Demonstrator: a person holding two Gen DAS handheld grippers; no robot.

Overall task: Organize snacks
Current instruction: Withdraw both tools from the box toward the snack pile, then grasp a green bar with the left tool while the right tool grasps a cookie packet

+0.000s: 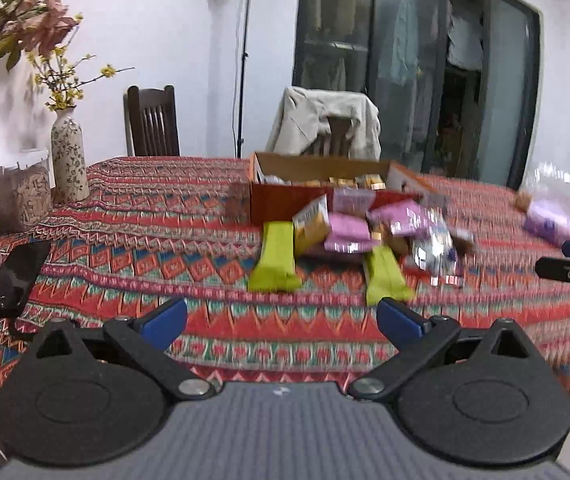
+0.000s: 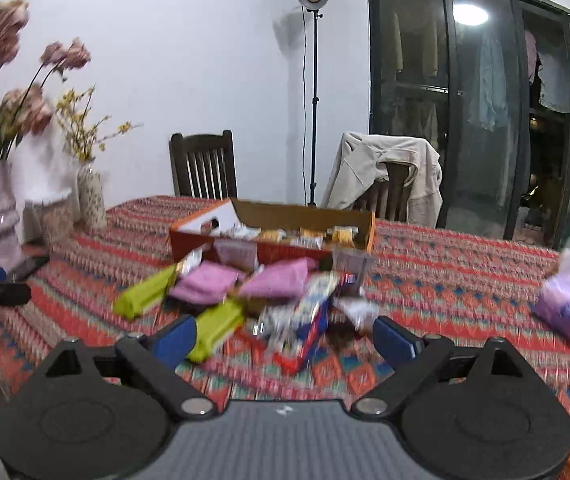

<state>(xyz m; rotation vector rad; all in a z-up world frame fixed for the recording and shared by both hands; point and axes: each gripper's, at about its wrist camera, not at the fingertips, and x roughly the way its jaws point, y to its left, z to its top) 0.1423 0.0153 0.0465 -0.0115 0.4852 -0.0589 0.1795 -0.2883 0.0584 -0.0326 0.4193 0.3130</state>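
Approach step — left claw (image 1: 281, 316) and right claw (image 2: 285, 336) both spread, empty; next, pinch one green bar (image 1: 275, 258) off the tabletop (image 1: 165, 240), toward the box (image 1: 285, 196).

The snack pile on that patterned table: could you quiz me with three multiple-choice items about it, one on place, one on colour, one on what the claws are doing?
1. Where is the cardboard box?
A. behind the snack pile
B. on a chair
C. on the floor

2. What colour are the two long packets at the front of the pile?
A. blue
B. lime green
C. black

3. How is the left claw?
A. shut on a packet
B. open, holding nothing
C. shut on the box

Answers: 1 A, the box sits on the tablecloth just beyond the pile; 2 B, both are plainly lime green; 3 B, its blue fingers stand apart over bare cloth.
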